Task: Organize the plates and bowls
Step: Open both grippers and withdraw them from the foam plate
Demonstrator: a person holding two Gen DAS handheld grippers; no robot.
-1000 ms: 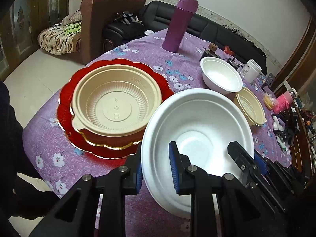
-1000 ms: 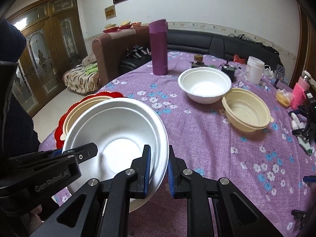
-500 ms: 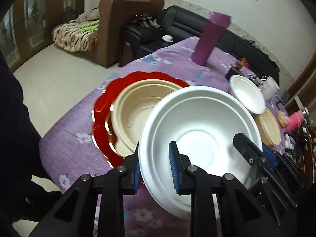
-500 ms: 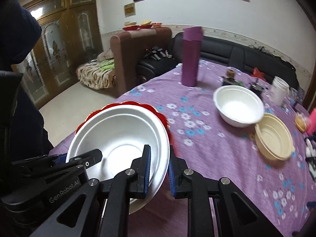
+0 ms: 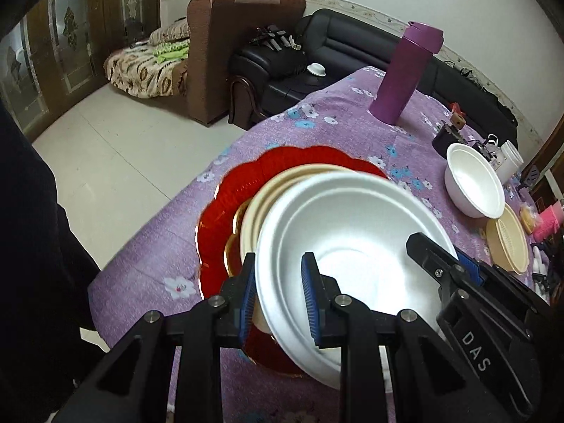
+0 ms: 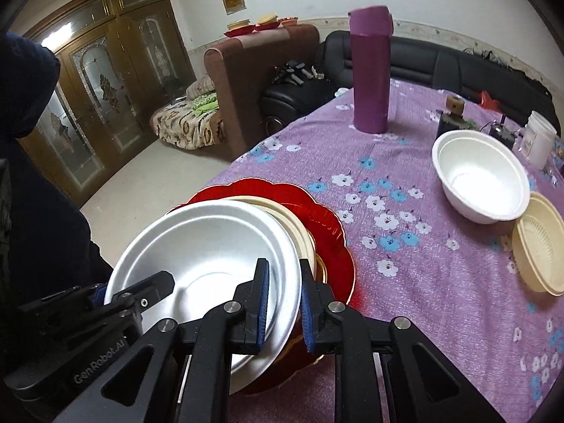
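Note:
A large white bowl is held by both grippers over a stack. My left gripper is shut on its near left rim. My right gripper is shut on its right rim and shows in the left wrist view. The bowl hangs over a beige bowl that sits in red plates at the table's left edge. A smaller white bowl and a beige bowl stand to the right.
A tall purple flask stands at the back of the purple flowered tablecloth. A white jar and small clutter lie at the far right. The table's edge drops to the floor on the left.
Both grippers have carried the large white bowl to the left, from beside the red plate stack to above the beige bowl on it. Both grips stay shut.

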